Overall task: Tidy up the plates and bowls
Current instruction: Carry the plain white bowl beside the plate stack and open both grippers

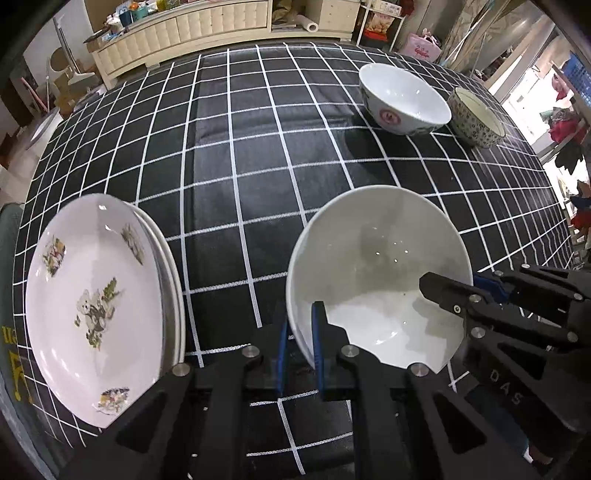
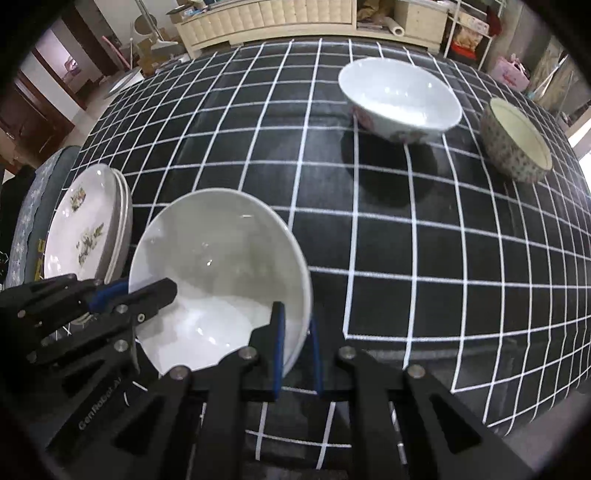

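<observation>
- Large plain white bowl [image 1: 376, 273]: held above the black tablecloth with a white grid [image 1: 236, 155], gripped at two opposite points of its rim, one gripper on each side.
- Left gripper [image 1: 300, 345]: closed on the bowl's left rim; one blue-padded finger lies inside the wall, the other outside. In the right wrist view it [image 2: 127, 291] enters from the left edge and pinches the same rim.
- Right gripper [image 2: 297, 345]: closed on the bowl's [image 2: 221, 273] right rim, the wall caught between its blue pads. In the left wrist view it [image 1: 469, 291] reaches in from the right.
- Stack of plates [image 1: 92, 302]: lies at the table's near left edge, just left of the held bowl; the top plate bears small printed figures.
- White bowl with a red mark [image 1: 404, 98]: stands upright at the far right of the table, well apart from the held bowl.
- Small patterned bowl [image 1: 476, 118]: stands upright immediately right of the marked bowl; whether the two touch cannot be told.
- Background: a cream padded cabinet [image 1: 177, 33] runs beyond the far table edge.
</observation>
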`<state>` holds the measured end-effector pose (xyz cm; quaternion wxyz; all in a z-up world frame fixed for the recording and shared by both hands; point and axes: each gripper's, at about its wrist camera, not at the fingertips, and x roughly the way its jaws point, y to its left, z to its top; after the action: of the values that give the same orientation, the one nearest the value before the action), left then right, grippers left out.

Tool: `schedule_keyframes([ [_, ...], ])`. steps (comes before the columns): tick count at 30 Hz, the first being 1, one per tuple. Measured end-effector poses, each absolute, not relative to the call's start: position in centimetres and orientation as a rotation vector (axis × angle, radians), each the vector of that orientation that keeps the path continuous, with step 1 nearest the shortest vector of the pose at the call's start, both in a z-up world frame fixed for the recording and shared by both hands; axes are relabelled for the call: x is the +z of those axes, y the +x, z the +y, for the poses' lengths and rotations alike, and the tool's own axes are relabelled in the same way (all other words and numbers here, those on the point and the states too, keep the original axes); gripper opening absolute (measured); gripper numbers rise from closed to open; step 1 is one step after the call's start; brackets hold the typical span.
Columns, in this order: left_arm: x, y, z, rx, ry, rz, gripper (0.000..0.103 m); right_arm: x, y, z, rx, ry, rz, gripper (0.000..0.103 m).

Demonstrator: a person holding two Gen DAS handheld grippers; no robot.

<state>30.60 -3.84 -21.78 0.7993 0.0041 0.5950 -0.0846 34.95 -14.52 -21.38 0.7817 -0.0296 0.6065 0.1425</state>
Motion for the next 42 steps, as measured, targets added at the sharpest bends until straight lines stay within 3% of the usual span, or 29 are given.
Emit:
schedule_keyframes([
  [16,-22.2,30.8,-4.1,-0.156,0.027,1.259,0.013,-21.1,34.3,-14.8,0.308,-0.059,1.289,0.015],
  [18,-21.7,30.7,-3.9,-0.131,0.054,1.246,0.021,-20.7,34.4,-15.3,0.311,-0.036,1.287,0.016],
  [20,-21.0,30.7,-3.7,-0.098,0.076,1.227,0.036,-20.2,34.5,-15.7,0.308,-0.022,1.283,0.017],
  [26,-18.4,31.5,-2.8,-0.105,0.029,1.204,0.039,-18.4,34.9,-16.6,0.275,-0.032,1.242,0.023],
  [27,-18.0,31.7,-2.7,-0.109,0.019,1.201,0.04,-18.0,35.0,-16.8,0.273,-0.035,1.23,0.028],
  [30,-16.6,32.5,-2.5,-0.121,0.006,1.185,0.046,-16.3,35.6,-17.9,0.27,-0.017,1.192,0.061],
  [31,-16.1,32.9,-2.5,-0.122,0.009,1.177,0.047,-15.5,35.9,-18.5,0.253,-0.015,1.161,0.064],
  [42,-12.7,39.2,-5.0,-0.136,0.067,1.098,0.047,-13.0,41.7,-21.4,0.175,-0.039,1.099,0.066],
])
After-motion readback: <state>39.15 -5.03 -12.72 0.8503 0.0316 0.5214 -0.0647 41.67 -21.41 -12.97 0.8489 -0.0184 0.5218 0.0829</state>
